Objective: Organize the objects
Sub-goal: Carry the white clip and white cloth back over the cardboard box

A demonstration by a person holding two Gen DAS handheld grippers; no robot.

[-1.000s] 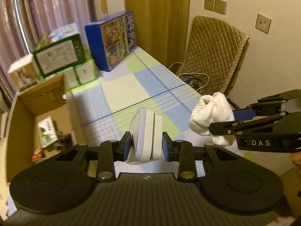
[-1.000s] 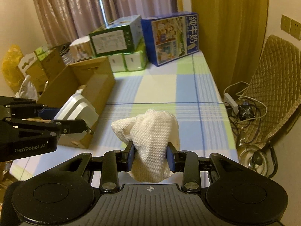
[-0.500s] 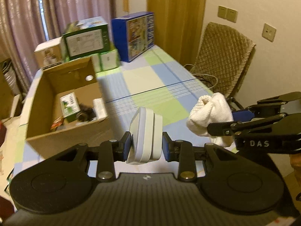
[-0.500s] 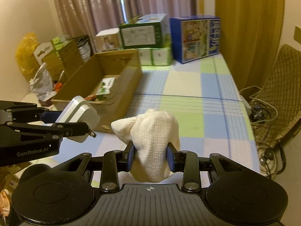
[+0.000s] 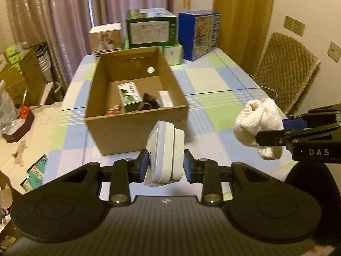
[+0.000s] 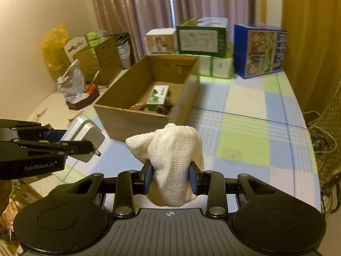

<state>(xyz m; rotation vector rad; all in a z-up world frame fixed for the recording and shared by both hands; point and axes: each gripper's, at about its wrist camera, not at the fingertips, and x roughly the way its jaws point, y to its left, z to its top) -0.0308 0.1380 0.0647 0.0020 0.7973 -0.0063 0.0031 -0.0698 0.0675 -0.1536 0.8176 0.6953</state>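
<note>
L gripper [image 5: 165, 164] is clamped on a white and grey rectangular plastic power adapter [image 5: 165, 152], blue pads pressed on both flat sides, adapter standing on edge and held above the checked blue, green and white tablecloth [image 5: 213, 81]. From the right wrist view the same adapter [image 6: 85, 137] shows at 9 o'clock w/ metal plug prongs poking toward the centre.

R gripper [image 6: 170, 176] is clamped on a white knitted cloth bundle [image 6: 170, 160], which bulges up out of the pads and hangs a bit below them. In the left wrist view that cloth [image 5: 259, 128] sits at 3 o'clock, pinched between black fingers [image 5: 275, 138] marked DAS, level w/ the adapter and well apart from it.

Just beyond both grippers, at 12 o'clock from the L and 11 o'clock from the R, an open brown cardboard box [image 5: 136, 128] stands on the cloth. Inside it: a green and white small carton [image 5: 129, 95], a dark lump, a red-orange packet, a pale slim box; details too blurred.

Farther back at 12 o'clock, against the pinkish curtains [image 5: 53, 10]: a white small carton [image 5: 105, 37], a green printed carton [image 5: 151, 29] stacked on pale green packs, and a blue printed carton [image 5: 201, 35] at 1 o'clock. A quilted tan chair [image 5: 285, 68] stands at 2 o'clock off the table edge.
</note>
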